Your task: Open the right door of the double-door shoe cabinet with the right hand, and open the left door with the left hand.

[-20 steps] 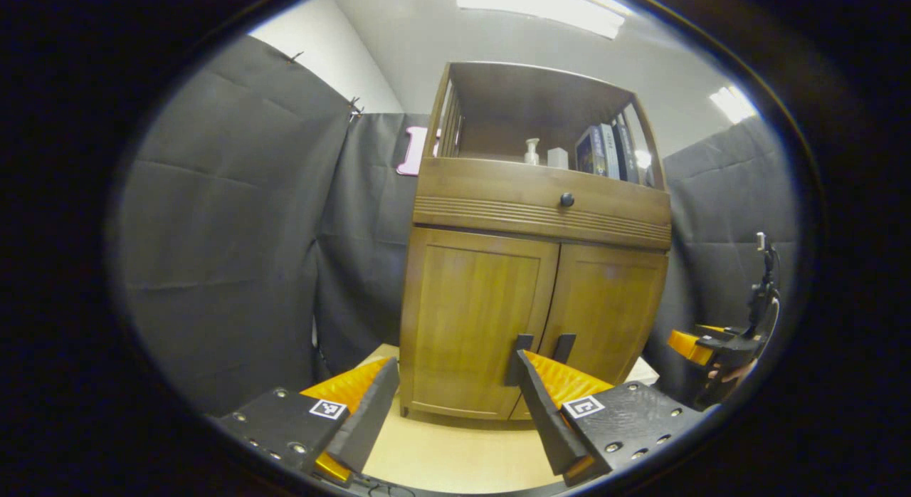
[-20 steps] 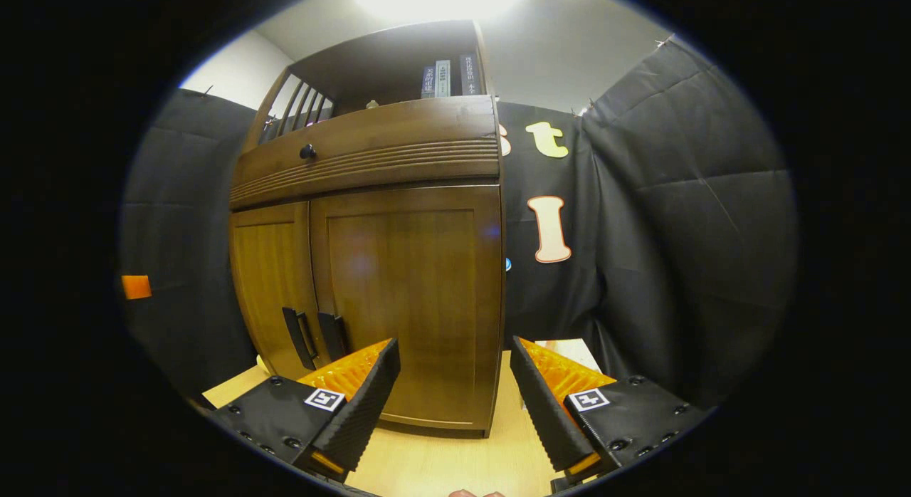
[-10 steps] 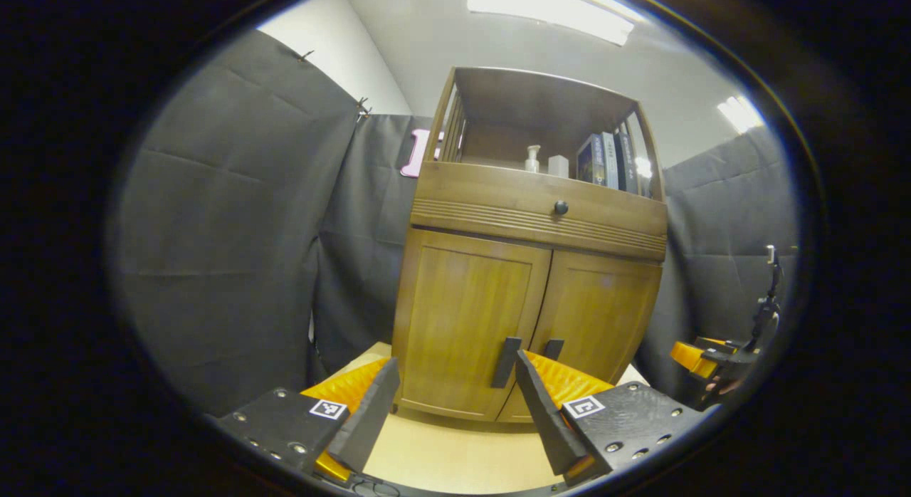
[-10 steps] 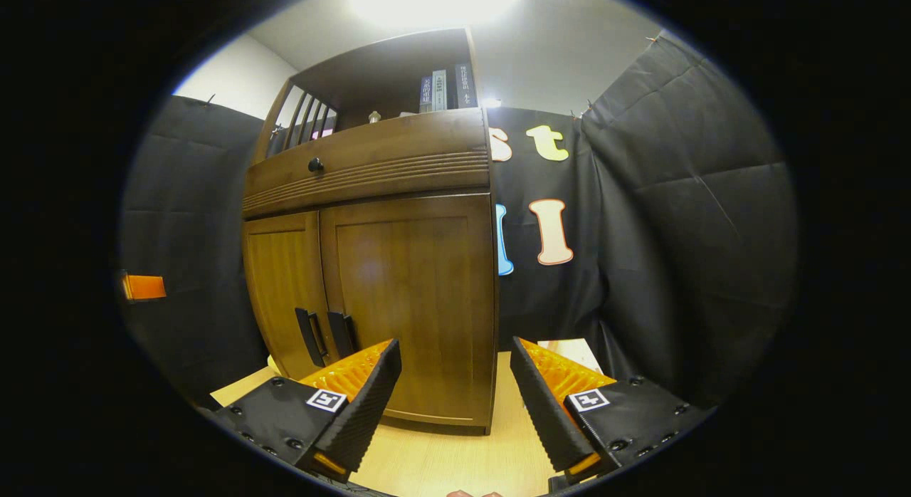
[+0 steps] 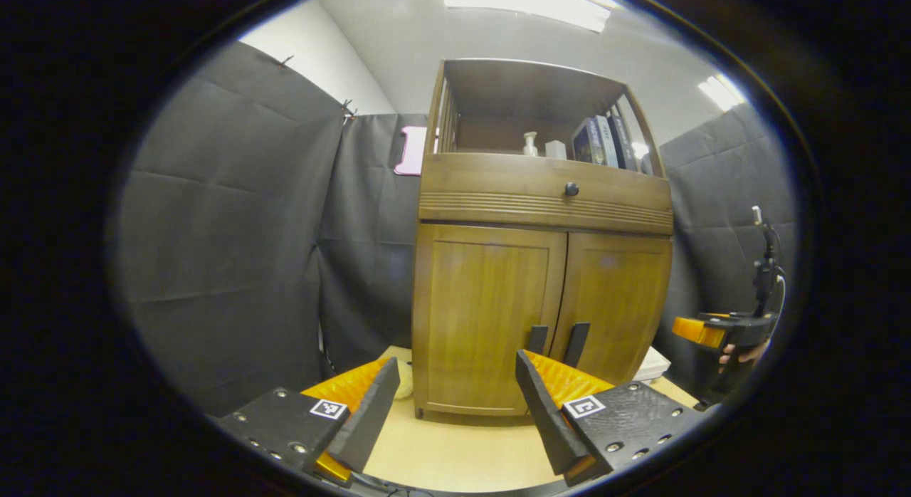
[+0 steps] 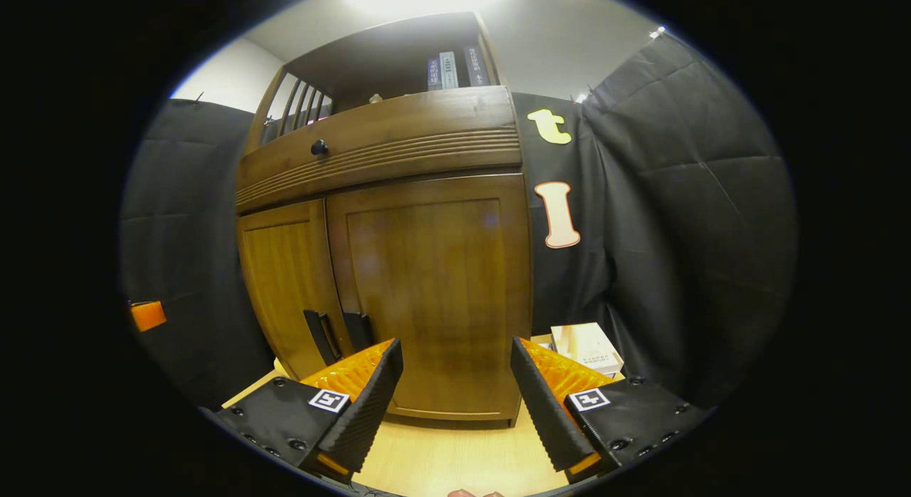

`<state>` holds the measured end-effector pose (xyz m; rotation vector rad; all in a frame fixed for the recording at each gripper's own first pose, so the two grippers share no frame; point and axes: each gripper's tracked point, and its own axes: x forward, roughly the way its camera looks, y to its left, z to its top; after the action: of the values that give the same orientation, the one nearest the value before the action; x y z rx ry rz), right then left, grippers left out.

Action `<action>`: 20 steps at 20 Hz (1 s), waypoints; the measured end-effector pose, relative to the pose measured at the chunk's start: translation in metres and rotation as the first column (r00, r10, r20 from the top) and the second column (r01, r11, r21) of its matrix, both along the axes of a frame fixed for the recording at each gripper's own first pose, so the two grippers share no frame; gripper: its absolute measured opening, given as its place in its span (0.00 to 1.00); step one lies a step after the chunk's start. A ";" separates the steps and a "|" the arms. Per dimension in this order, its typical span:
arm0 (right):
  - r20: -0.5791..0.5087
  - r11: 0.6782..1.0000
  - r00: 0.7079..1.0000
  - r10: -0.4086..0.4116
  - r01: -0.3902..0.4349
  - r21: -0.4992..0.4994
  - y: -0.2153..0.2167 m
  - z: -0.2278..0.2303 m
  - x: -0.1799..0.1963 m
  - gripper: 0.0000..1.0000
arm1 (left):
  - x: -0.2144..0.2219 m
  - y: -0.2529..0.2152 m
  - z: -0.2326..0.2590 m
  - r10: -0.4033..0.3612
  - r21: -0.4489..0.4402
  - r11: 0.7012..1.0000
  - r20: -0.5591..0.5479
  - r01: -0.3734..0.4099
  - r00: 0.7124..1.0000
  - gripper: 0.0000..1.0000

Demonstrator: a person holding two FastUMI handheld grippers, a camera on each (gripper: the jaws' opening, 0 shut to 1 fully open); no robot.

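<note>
- Two doors, the left door (image 5: 487, 315) and right door (image 5: 615, 305), sit shut at frame centre on the shoe cabinet (image 5: 544, 198).
- We hold the left claw (image 5: 455, 401) and right claw (image 6: 455, 390) open, empty, at the bottom.

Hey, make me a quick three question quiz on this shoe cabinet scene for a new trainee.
1. True or false: both cabinet doors are shut.
2. What sits on the drawer front? A) a round knob B) a key C) a hook
3. Are the left tool's fingers spread or closed?

Key
1. True: the left door and right door are both shut.
2. A: the knob.
3. Spread: the left tool holds nothing, short of the cabinet.
</note>
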<state>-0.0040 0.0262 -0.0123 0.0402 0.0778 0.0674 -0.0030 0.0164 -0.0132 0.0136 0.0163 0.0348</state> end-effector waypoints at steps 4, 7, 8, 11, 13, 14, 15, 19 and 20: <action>0.009 0.999 1.000 0.016 -0.017 0.027 0.018 0.008 0.007 0.96 | 0.007 0.009 -0.001 -0.031 -0.019 0.999 0.009 0.032 0.999 0.94; -0.008 0.998 0.999 0.043 -0.042 0.051 0.034 0.008 0.013 0.96 | 0.008 0.018 -0.005 -0.042 -0.023 0.999 0.017 0.042 0.999 0.94; -0.016 0.996 0.998 0.056 -0.055 0.065 0.041 0.008 0.014 0.93 | 0.009 0.021 -0.005 -0.043 -0.018 0.999 0.016 0.043 0.999 0.94; -0.011 0.993 0.997 0.082 -0.081 0.089 0.056 0.009 0.021 0.93 | 0.013 0.026 -0.011 -0.053 -0.007 0.999 0.013 0.054 0.998 0.94; 0.003 0.996 0.998 0.068 -0.068 0.054 0.056 0.004 0.030 0.92 | 0.017 0.028 -0.022 -0.071 -0.034 0.997 0.002 0.071 0.997 0.94; 0.010 0.998 0.998 0.058 -0.059 0.033 0.056 0.002 0.036 0.92 | 0.017 0.029 -0.026 -0.079 -0.052 0.996 -0.003 0.079 0.997 0.94; 0.010 0.998 0.998 0.055 -0.055 0.016 0.055 0.000 0.041 0.92 | 0.019 0.031 -0.030 -0.084 -0.066 0.994 -0.013 0.083 0.996 0.94; -0.002 0.998 0.998 0.062 -0.062 -0.020 0.060 -0.013 0.048 0.92 | 0.022 0.035 -0.041 -0.093 -0.080 0.993 -0.029 0.091 0.995 0.94; -0.008 0.998 0.999 0.051 -0.052 -0.039 0.058 -0.018 0.051 0.92 | 0.024 0.038 -0.043 -0.095 -0.087 0.992 -0.031 0.092 0.995 0.94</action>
<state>0.0469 0.0843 -0.0307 -0.0009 0.0869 0.1172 0.0213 0.0542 -0.0562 -0.0709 0.0523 -0.0603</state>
